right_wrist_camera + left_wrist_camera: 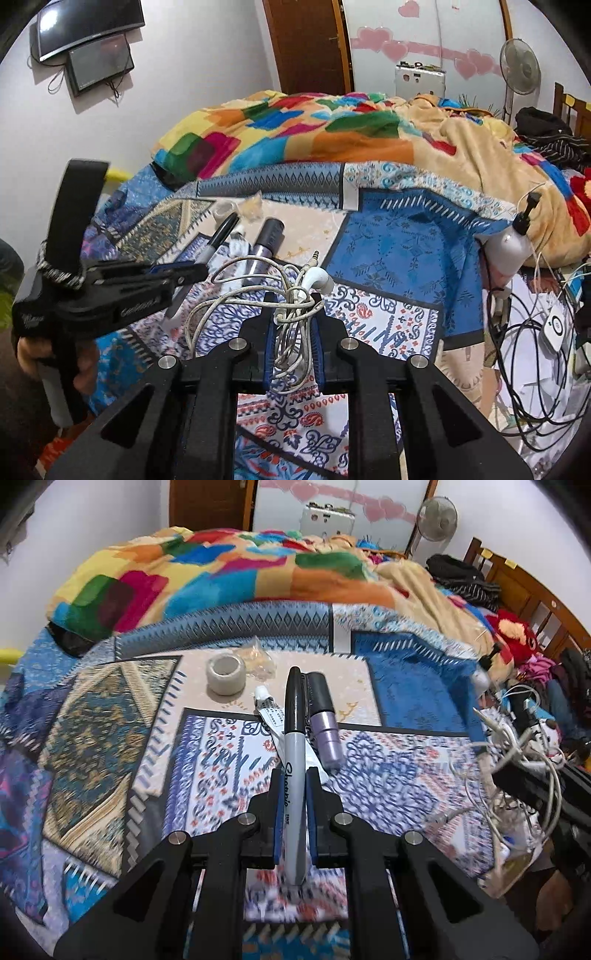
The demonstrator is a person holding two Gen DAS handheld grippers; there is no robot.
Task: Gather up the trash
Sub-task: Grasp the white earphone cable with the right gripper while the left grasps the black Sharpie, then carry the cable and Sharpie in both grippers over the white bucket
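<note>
**Grey marker and white earphones, both held over the bed**

Grey-barrelled, black-capped, the marker point(294, 775) sits lengthwise in our left gripper point(294, 786), blue pads point(279, 805) pressed to its sides, cap pointing forward and away. Jaws clenched on it; the Sharpie lettering runs up the barrel between the fingers.

Just beyond the marker's tip, on the patterned quilt point(388, 775): a small white tube point(267, 710) lying partly under the marker as we see it, and a purple bottle point(325, 723) with a dark cap just to its right. Whether these touch one another we cannot tell. Farther back on the beige patch, a tape roll point(226, 674) stands beside a clear crumpled wrapper point(258, 659).

Our right gripper point(294, 325) grasps a tangle of white earphones point(295, 310). The cord is bunched between the pads, loops spill out to the left, an earbud point(319, 280) and the plug stick up above the fingertips.

From the right camera the left gripper shows at left, side-on, the marker projecting from it above the quilt.

A colourful blanket point(295, 136) is heaped behind. A white pump bottle point(515, 236) leans at the right edge of the bed, near a mass of cables point(535, 332).
</note>
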